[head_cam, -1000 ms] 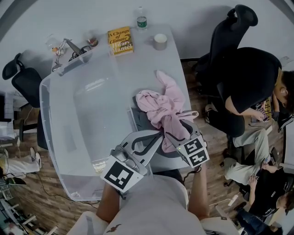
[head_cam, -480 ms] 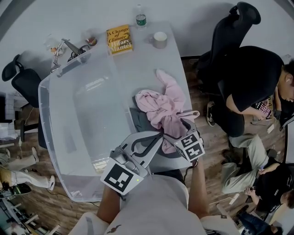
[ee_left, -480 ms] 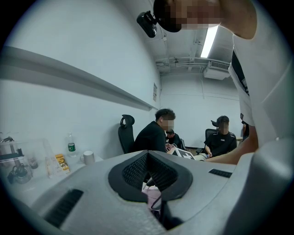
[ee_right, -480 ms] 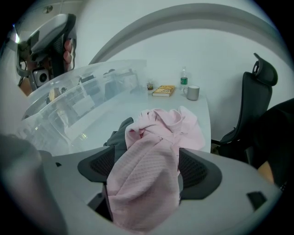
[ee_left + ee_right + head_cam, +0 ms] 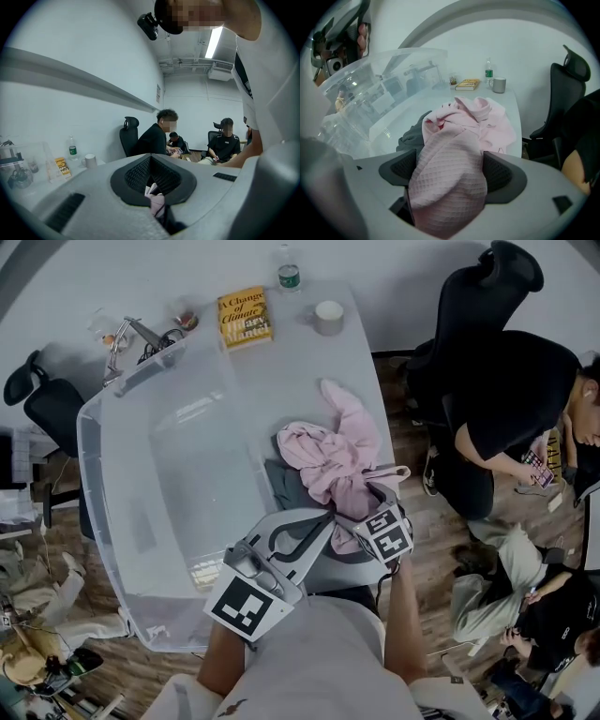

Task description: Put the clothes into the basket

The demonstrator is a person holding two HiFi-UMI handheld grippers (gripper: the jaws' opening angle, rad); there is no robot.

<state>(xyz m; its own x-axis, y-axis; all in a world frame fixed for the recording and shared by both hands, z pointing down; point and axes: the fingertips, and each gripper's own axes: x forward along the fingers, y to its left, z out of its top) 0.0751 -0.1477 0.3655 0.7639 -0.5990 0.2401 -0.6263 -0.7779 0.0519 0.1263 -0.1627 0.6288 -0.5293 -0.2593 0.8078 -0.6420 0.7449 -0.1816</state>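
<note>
jaws of right gripper [image 5: 450, 172], just opened, straddle pink garment [image 5: 457, 133]; left gripper [image 5: 149, 162] sits pinched together.

Clothes [image 5: 333, 451] on table [image 5: 300, 371], R of basket [image 5: 94, 474]; book [image 5: 244, 318], mug [image 5: 328, 318], bottle [image 5: 288, 270] at far edge.

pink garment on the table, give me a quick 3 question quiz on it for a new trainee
1. True or false: the pink garment already lies inside the clear basket.
2. The cloth under its near edge is: A grey, B yellow, C blue.
3. Which hand-held gripper has the garment bulging between wide-apart jaws?
Key: 1 false, it lies on the table beside the basket. 2 A. 3 the right hand-held gripper; its jaws have just been opening, with the garment between them.
</note>
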